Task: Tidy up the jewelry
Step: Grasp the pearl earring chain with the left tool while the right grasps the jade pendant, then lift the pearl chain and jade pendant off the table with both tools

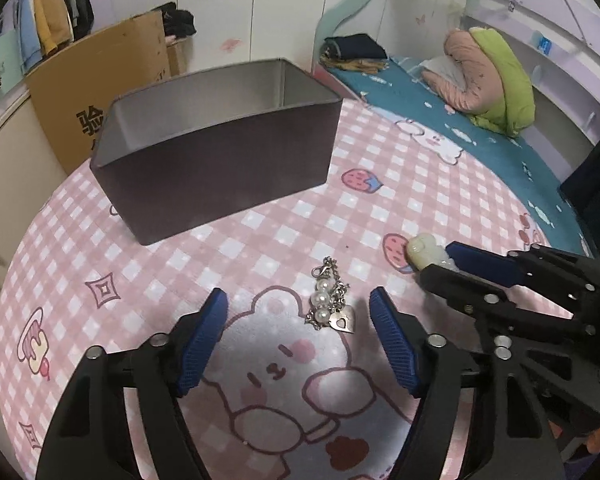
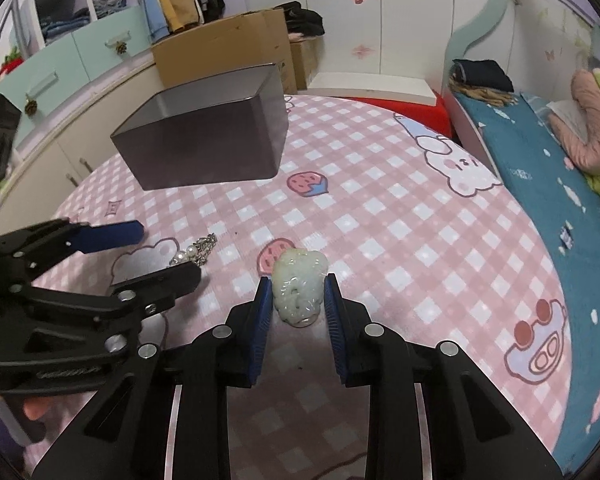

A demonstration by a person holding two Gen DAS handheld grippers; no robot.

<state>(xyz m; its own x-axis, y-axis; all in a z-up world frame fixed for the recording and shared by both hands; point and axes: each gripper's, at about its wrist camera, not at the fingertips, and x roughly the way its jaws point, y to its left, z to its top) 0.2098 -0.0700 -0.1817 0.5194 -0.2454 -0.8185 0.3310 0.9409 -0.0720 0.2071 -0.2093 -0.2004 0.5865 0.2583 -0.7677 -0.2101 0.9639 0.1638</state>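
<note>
Below, on the pink checked cartoon tablecloth [image 1: 380, 208], the silver chain bracelet with pearls and a heart charm [image 1: 331, 304] lies between the left gripper's [image 1: 298, 308] wide-spread blue pads, toward one o'clock, untouched. The right gripper [image 2: 297, 292] clamps the pale green carved jade pendant [image 2: 299, 286]. The grey open rectangular box [image 1: 220, 152] sits at eleven o'clock. Behind it, the brown cardboard carton's [image 1: 100, 92] printed characters are partly hidden.

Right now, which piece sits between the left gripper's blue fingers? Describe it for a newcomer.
On the pink checked tablecloth, in front of the dark rectangular box, lies a silver chain bracelet with white pearls and a heart charm. Unlike the pale green carved jade pendant nearby, it is metallic and beaded.
</note>
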